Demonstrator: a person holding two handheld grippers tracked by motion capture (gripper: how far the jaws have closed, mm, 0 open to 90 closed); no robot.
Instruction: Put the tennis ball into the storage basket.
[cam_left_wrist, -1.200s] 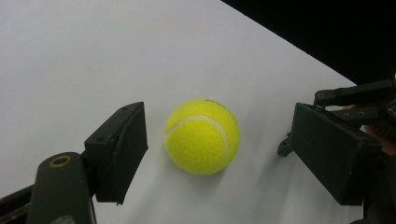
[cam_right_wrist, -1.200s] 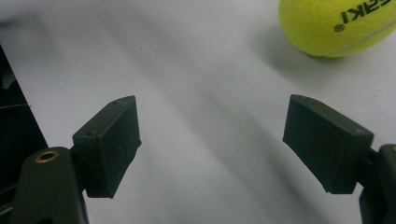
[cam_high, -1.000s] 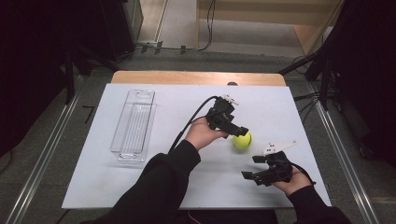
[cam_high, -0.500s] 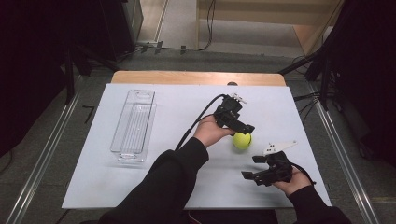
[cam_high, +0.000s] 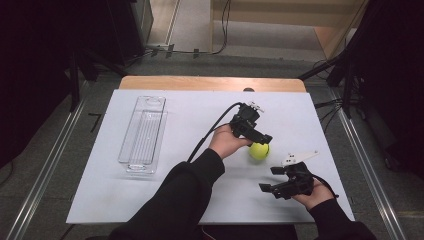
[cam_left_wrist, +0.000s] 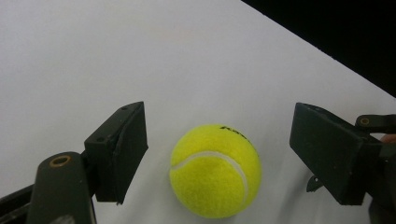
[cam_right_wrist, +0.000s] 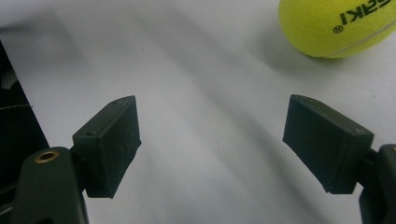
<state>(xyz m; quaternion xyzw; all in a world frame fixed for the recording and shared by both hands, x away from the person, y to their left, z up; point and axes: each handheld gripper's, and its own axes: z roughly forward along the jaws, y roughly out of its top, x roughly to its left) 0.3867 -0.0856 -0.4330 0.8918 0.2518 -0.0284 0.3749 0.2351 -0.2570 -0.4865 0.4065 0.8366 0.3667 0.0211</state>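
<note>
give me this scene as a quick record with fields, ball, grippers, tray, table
ball: yellow tennis ball on the white table, not gripped
left gripper: open, its fingers on either side of the ball, gaps showing on both sides
right gripper: open, holding nothing, the ball lying beyond it
tray: clear plastic tray at the table's left side, nothing seen in it

A yellow tennis ball (cam_left_wrist: 215, 171) with black lettering rests on the white table, seemingly untouched.
</note>
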